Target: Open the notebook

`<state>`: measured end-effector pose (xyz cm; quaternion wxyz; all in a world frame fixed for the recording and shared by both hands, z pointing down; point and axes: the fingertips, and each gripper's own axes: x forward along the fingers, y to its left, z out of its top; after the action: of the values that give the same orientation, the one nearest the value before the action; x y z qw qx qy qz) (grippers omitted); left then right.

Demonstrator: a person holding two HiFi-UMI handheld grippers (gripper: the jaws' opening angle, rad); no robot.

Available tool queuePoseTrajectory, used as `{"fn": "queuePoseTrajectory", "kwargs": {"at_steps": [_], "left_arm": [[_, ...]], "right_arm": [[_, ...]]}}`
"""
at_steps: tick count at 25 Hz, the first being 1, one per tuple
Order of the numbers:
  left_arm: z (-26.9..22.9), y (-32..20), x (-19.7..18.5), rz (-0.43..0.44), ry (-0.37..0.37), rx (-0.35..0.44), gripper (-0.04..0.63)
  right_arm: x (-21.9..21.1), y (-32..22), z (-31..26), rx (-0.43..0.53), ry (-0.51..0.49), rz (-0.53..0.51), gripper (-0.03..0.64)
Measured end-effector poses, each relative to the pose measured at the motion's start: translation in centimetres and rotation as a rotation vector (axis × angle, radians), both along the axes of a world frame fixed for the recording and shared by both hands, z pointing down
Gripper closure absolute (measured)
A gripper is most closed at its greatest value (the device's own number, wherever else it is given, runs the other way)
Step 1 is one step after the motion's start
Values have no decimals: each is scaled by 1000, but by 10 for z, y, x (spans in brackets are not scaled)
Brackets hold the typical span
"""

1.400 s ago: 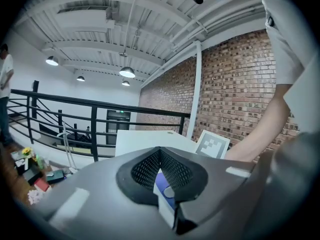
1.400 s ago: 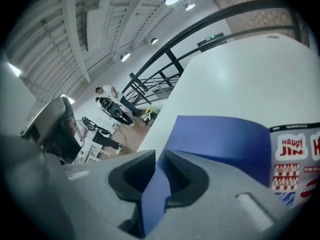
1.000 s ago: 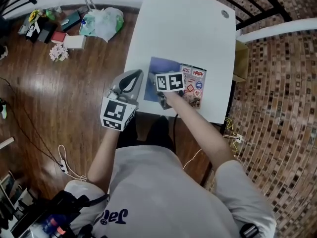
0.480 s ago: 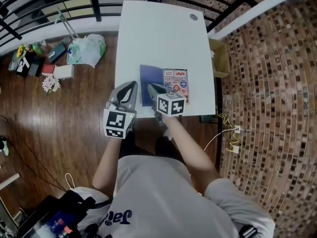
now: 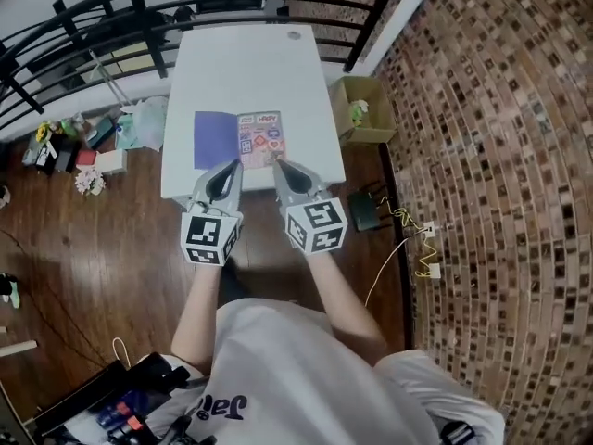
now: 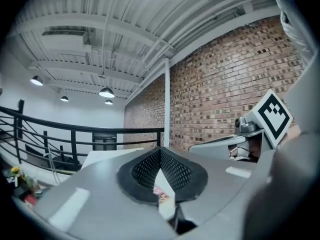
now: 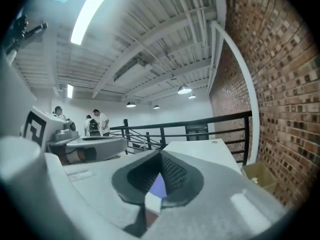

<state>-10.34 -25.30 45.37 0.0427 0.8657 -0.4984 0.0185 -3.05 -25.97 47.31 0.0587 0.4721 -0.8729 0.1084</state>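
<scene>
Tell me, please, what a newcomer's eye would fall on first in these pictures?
First the notebook, spread on the white table, purple half on the left, sticker-covered half on the right. Next the left gripper and right gripper, side by side near the table's front edge, jaws together and empty. A brick wall fills the head view's right side.

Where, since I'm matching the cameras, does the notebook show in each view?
Head view: notebook on the white table, near its closest edge.
Left gripper view: a stickered sliver, low centre, behind the jaws.
Right gripper view: a purple sliver, low centre.
Shared landmark: the black railing beyond the table.
</scene>
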Motion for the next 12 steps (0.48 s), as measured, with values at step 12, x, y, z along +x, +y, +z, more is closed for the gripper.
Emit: {"fn": "queuePoseTrajectory", "kwargs": {"at_steps": [12], "left_arm": [[-52, 167, 105, -110, -24, 12, 578]], "right_arm": [[95, 174, -53, 50, -71, -56, 627]]}}
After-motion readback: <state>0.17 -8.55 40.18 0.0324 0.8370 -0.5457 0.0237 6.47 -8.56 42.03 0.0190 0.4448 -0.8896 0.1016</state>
